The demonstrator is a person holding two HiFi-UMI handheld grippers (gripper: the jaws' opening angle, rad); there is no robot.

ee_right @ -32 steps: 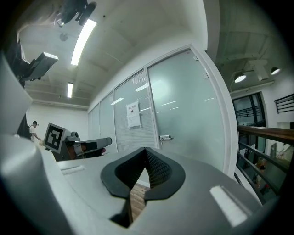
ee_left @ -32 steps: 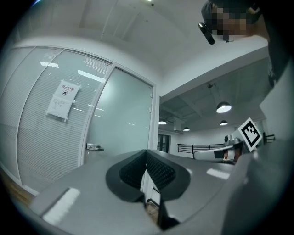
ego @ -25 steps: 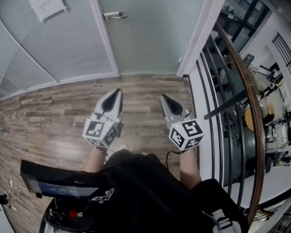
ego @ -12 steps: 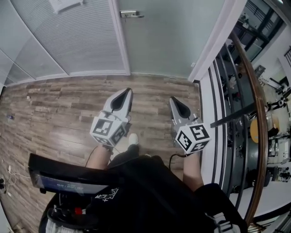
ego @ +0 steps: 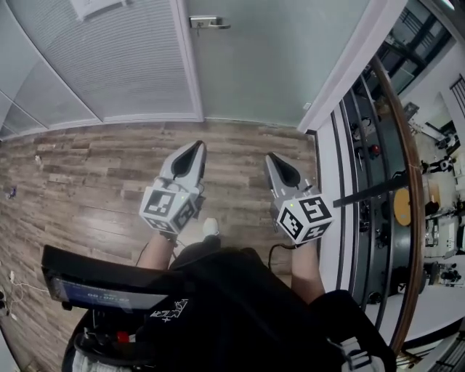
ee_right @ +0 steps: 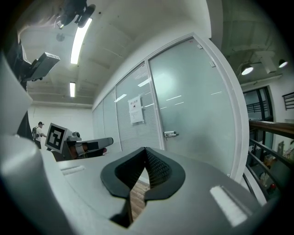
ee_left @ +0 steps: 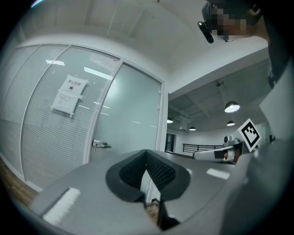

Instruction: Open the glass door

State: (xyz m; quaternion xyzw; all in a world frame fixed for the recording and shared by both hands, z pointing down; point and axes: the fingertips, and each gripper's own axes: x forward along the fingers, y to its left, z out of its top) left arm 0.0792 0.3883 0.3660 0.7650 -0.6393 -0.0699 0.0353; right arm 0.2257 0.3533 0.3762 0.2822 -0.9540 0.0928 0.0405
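Head view, glass door (ego: 269,65) (shut), handle (ego: 209,23) level, pointing right

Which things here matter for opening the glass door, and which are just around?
For the job: glass door, door handle, left hand-held gripper, right hand-held gripper.
Just around: paper notice, railing, wooden floor.

Cool, even indoor light fills all three views. A ceiling tube lamp (ee_right: 81,36) glares in the right gripper view; round ceiling lamps (ee_left: 232,107) glow in the left one. Pale streaks reflect off the glass door (ee_right: 193,105). Fisheye bends the railing (ego: 418,218); gripper-view corners are dark. Shadows on the wood floor (ego: 87,167) seem faint.
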